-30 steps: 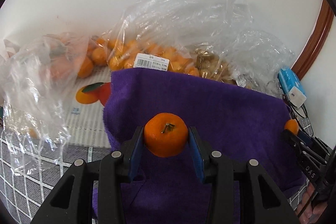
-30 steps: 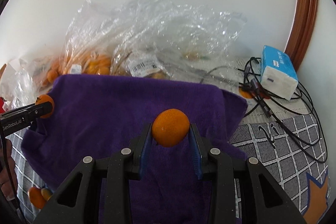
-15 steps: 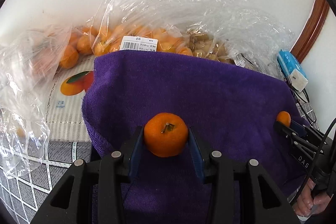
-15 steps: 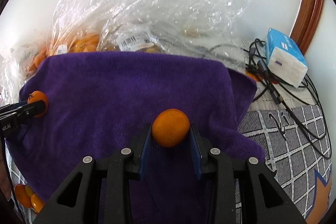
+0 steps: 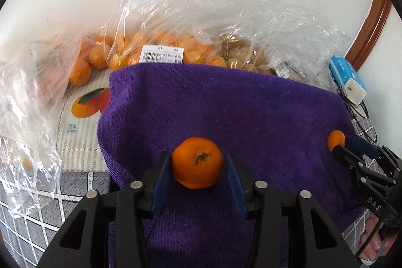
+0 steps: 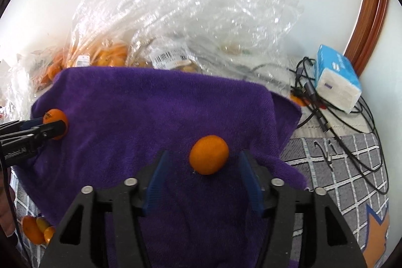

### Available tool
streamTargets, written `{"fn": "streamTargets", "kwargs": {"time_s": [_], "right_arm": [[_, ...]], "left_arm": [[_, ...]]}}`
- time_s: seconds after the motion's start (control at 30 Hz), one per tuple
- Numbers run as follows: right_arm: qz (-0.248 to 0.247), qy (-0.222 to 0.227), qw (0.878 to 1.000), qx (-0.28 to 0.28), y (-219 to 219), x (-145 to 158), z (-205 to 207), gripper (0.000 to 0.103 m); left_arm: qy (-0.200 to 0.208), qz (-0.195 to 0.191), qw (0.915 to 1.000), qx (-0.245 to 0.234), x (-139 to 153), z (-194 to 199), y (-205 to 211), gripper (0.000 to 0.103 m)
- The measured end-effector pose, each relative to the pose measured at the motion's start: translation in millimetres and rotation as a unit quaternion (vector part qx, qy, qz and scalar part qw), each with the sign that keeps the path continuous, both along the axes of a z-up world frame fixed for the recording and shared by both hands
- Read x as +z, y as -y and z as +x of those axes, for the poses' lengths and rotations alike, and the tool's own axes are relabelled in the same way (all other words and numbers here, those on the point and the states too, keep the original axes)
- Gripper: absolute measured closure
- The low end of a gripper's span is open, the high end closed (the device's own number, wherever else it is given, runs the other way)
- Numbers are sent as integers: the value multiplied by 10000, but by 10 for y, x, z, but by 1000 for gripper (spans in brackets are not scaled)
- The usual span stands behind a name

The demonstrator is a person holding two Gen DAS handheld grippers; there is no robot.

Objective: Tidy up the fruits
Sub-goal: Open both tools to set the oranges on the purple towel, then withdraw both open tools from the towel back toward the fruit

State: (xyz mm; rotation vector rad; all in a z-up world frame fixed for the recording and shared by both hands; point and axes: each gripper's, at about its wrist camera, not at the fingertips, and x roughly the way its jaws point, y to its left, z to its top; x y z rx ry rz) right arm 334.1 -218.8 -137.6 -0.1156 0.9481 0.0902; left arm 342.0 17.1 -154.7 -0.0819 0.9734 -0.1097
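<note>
Oranges are being released onto the towel [image 5: 226, 104]: right hand-held gripper [image 6: 203, 177] is standing clear of its orange [image 6: 209, 154], jaws just opening; left hand-held gripper [image 5: 198, 175] is opening too, one pad seemingly touching its orange [image 5: 197, 162]. Lift straight off.

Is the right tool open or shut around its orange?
Open. The right tool has just been opening; gaps show beside the orange, which rests on the towel.

tissue pack [image 6: 336, 84], cables [image 6: 326, 112], maybe nuts bag [image 5: 248, 59]
</note>
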Motion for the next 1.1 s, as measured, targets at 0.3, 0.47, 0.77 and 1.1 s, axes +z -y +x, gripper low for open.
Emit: {"fn": "streamTargets", "kwargs": {"time_s": [0.3, 0.47, 0.77, 1.1], "right_arm": [[-31, 284, 9994, -189, 31, 440, -408, 40], [-90, 322, 9992, -238, 64, 610, -726, 38], [45, 480, 9977, -468, 305, 808, -1315, 38], [551, 703, 9952, -404, 528, 839, -1825, 38]], "left_arm": [[630, -34, 9980, 9, 482, -236, 19, 33], [906, -159, 9956, 150, 803, -442, 33, 32], [1253, -163, 9917, 249, 1114, -1111, -3, 32], [1350, 51, 9898, 440, 1079, -1908, -121, 32]]}}
